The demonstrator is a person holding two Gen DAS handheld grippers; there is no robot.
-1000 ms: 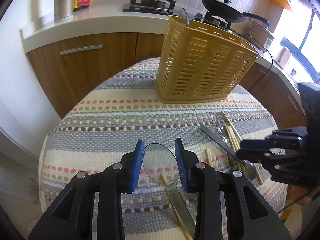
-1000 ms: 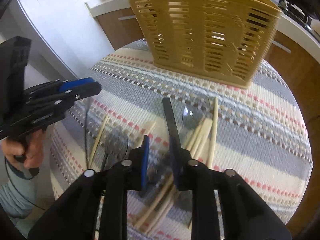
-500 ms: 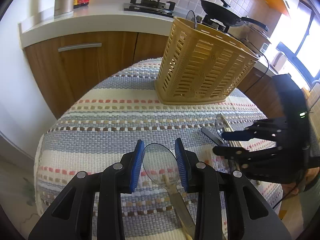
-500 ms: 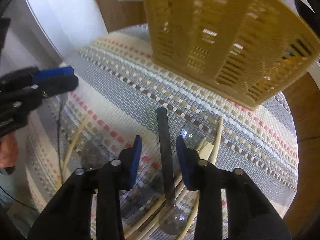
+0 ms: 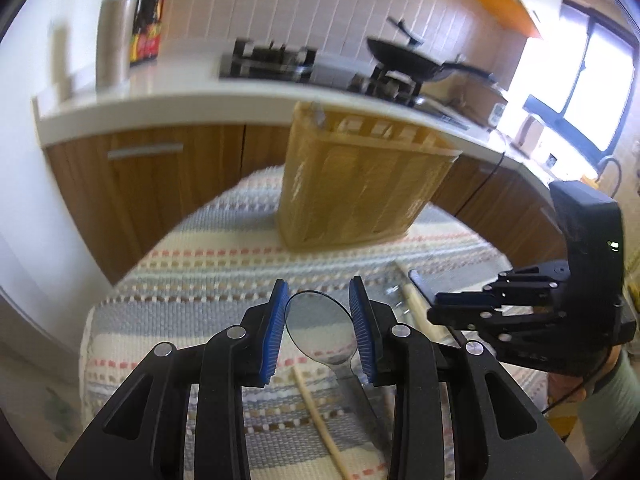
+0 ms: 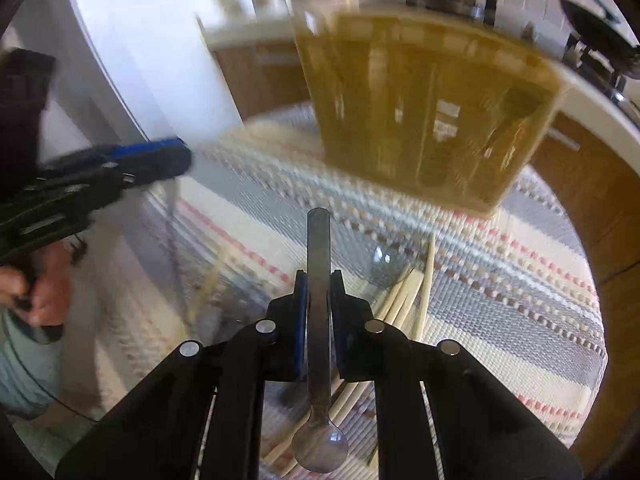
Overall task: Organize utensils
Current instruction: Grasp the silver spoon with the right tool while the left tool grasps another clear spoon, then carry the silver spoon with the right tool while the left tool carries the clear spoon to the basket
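Left gripper [image 5: 320,328] jaws part-open, clamping a clear spoon [image 5: 320,330] bowl; right gripper [image 6: 319,312] jaws closing on a spoon handle [image 6: 319,280], steel bowl seen only from the right wrist.

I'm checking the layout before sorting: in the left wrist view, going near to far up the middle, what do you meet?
Left tongs holding the spoon by its bowl → striped tablecloth → yellow slotted basket → white countertop → gas stove.
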